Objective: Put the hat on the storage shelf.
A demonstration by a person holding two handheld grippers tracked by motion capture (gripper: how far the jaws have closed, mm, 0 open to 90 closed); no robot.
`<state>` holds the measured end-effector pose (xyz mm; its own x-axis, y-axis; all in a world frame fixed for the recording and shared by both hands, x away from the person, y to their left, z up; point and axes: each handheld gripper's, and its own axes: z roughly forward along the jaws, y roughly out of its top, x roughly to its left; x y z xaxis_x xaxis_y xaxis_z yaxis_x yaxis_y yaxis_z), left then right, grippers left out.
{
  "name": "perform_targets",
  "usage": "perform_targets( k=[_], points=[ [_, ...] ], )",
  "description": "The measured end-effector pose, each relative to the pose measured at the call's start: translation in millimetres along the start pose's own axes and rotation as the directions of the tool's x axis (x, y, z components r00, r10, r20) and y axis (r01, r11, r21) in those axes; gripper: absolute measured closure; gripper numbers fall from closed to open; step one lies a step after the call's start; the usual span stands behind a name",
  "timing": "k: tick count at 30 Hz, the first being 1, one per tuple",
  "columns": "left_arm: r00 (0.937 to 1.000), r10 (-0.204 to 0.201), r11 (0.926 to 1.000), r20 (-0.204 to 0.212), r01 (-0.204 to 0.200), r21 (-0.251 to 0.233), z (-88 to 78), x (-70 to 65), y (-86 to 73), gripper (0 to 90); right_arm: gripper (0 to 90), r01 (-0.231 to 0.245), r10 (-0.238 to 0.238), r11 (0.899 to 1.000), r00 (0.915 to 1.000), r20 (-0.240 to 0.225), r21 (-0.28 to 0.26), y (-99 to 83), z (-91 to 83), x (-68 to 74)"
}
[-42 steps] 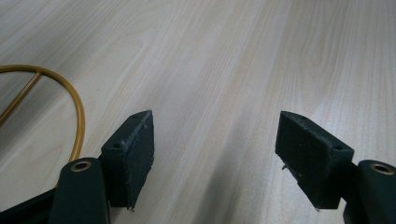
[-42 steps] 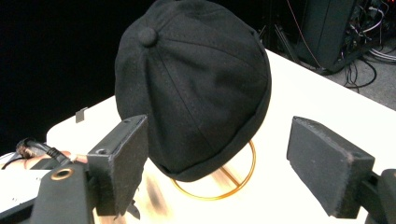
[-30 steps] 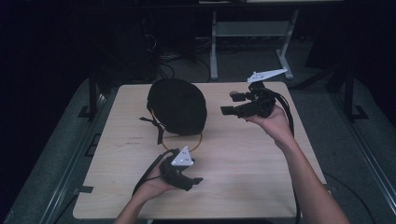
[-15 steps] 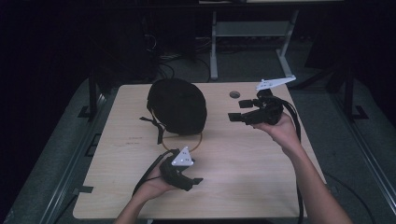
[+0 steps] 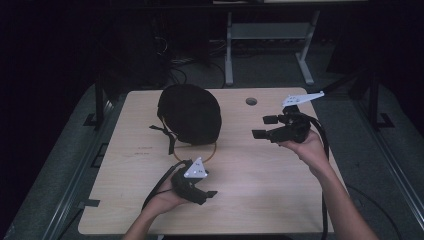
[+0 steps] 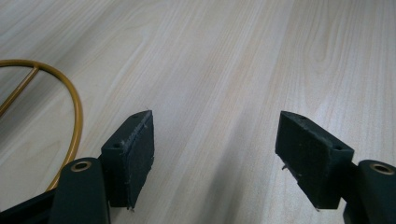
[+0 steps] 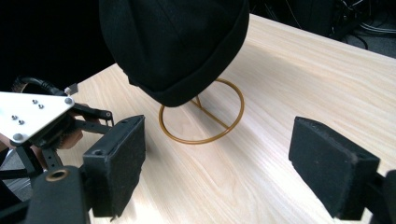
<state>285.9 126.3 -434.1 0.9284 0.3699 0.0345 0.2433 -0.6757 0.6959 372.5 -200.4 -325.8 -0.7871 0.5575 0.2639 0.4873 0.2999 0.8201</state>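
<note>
A black hat [image 5: 190, 114] sits on a gold wire stand whose ring base [image 5: 205, 156] rests on the wooden table [image 5: 250, 190]. My left gripper [image 5: 207, 195] is held low near the table's front, just in front of the ring, open with nothing in it. In the left gripper view its pads [image 6: 140, 149] stand wide apart over bare wood, the gold ring [image 6: 72, 112] at the left. My right gripper [image 5: 261, 127] hovers to the right of the hat, open and pointing at it. In the right gripper view the hat [image 7: 173, 42] and ring [image 7: 201, 122] lie ahead of the gripper [image 7: 219, 154].
A dark strap [image 5: 167, 134] hangs from the hat's left side onto the table. A round cable hole [image 5: 251, 101] sits near the table's far edge. Beyond the table stands a white desk frame [image 5: 270, 35] on a dark floor. The left gripper's grey plate [image 7: 32, 116] appears in the right gripper view.
My right gripper has drawn back from the hat, toward the table's right side and nearer the person, still open. The left gripper has not moved.
</note>
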Motion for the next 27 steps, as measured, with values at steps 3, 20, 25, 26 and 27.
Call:
perform_targets(
  k=[3, 20, 25, 26, 27],
  points=[
    [1.0000, -0.004, 1.0000, 0.003, 0.004, -0.004, 0.5, -0.3, -0.1, 28.1, 18.3, -0.009, 0.009, 1.000, 1.0000, 0.001, 0.005, -5.4, -1.7, -1.7],
    [1.0000, -0.007, 1.0000, -0.001, 0.007, -0.007, 0.1, -0.4, -0.6, 28.1, 18.2, -0.032, 0.032, 0.999, 0.9995, -0.001, 0.009, -31.0, -10.6, -5.7],
    [1.0000, -0.007, 0.9999, -0.003, 0.007, -0.010, 0.1, -0.6, -0.6, 28.1, 18.3, -0.036, 0.036, 0.999, 0.9994, -0.002, 0.008, -38.1, -11.9, -6.2],
    [1.0000, -0.007, 0.9999, -0.004, 0.007, -0.010, -0.1, -0.5, -0.5, 28.1, 18.2, -0.036, 0.036, 0.999, 0.9994, -0.002, 0.008, -39.1, -12.1, -6.4],
    [1.0000, -0.007, 0.9999, -0.005, 0.007, -0.012, -0.4, -0.4, -0.6, 28.1, 18.3, -0.036, 0.036, 0.999, 0.9994, -0.002, 0.008, -40.4, -12.3, -6.6]
  ],
)
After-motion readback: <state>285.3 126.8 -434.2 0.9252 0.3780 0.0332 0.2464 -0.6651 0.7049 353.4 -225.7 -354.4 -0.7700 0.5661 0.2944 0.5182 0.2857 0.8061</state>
